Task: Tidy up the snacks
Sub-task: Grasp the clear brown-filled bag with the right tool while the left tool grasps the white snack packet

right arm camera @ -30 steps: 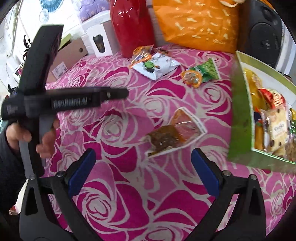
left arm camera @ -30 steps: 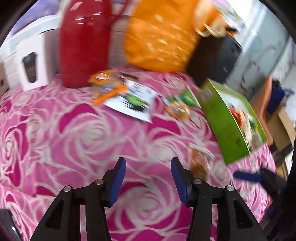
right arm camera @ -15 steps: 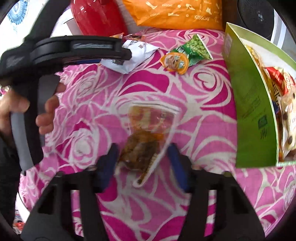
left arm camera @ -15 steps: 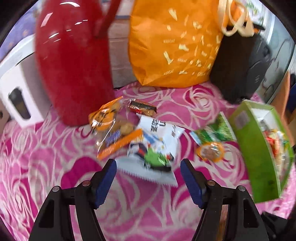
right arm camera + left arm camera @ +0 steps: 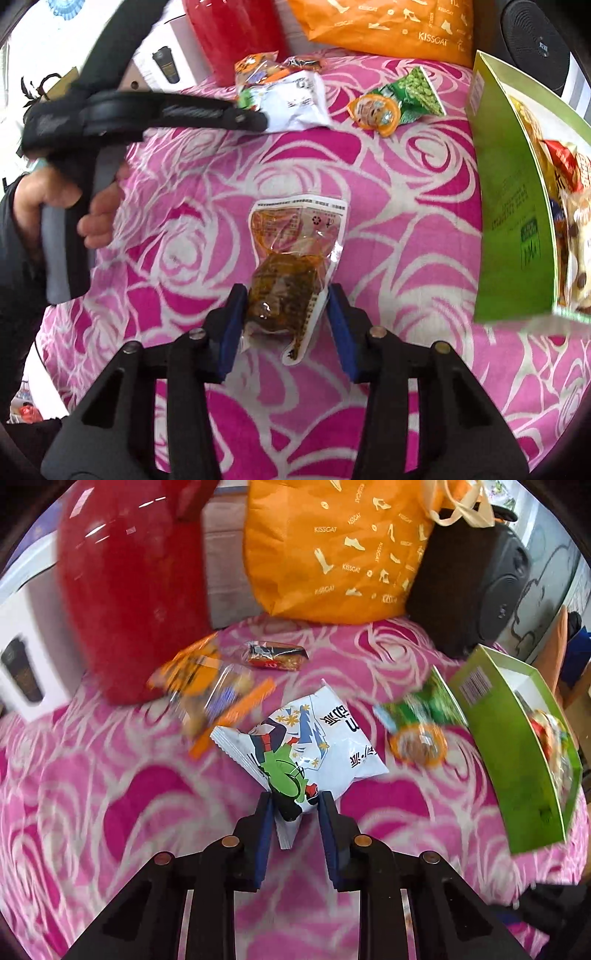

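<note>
White packet's (image 5: 314, 746) corner pinched by left hand-held gripper (image 5: 295, 808) — right (image 5: 286, 314) clamps clear pouch (image 5: 291, 273).

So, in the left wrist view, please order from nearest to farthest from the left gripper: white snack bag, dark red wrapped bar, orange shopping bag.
1. White snack bag, between the left gripper fingers.
2. Dark red wrapped bar, behind it, mid-table.
3. Orange shopping bag, at the back.

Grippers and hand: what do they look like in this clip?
Both the left gripper and right gripper are black plastic frames with round metal rivets and flat blue pads on the fingers. From the right wrist view, the left gripper has a black body and grey handle. The hand emerges from a dark sleeve.
</note>
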Demonstrator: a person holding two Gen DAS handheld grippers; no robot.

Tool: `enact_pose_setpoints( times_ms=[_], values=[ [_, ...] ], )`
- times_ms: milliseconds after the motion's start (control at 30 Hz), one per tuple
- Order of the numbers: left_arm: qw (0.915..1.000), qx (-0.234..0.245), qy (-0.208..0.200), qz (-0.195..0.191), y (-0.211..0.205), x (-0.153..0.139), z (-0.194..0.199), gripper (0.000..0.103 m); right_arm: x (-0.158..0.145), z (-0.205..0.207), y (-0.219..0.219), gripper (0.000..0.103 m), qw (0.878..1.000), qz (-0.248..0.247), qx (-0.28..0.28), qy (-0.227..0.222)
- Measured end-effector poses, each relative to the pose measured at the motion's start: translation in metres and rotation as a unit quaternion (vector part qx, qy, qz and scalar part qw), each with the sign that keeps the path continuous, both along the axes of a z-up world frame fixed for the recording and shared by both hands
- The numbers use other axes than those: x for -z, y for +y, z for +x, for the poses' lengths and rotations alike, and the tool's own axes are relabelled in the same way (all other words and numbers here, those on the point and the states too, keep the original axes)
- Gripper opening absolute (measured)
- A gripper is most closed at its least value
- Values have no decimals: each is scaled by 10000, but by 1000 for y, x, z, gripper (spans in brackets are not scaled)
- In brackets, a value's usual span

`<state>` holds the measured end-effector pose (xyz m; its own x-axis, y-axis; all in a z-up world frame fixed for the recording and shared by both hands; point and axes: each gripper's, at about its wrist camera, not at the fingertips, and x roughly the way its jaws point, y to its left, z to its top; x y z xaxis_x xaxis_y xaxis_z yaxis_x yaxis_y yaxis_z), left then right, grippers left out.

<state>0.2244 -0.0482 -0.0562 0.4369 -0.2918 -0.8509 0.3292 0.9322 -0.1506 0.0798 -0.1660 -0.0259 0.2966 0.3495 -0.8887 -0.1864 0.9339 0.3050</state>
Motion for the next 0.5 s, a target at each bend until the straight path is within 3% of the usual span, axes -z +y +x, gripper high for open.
enact_pose_setpoints(
  times_ms=[200, 233, 333, 400, 500],
  values=[
    [9997, 76, 128, -185, 27, -6, -60, 27, -6, -27, -5, 48, 9999, -9, -139, 43],
    [9999, 66, 108, -118, 30, -8, -69, 32, -8, -31, -6, 49, 9999, -9, -164, 48],
    [9998, -112, -153, 62, 42, -19, -83, 75, -9, -29, -11, 50, 9999, 3, -118, -1],
    [9986, -144, -503, 13, 46, -36, -81, 80, -9, -24, -14, 50, 10000, 52, -82, -16],
    [9972, 220, -587, -400, 40, -55, -60, 80, -11, -23, -15, 50, 9999, 57, -84, -38]
  ],
)
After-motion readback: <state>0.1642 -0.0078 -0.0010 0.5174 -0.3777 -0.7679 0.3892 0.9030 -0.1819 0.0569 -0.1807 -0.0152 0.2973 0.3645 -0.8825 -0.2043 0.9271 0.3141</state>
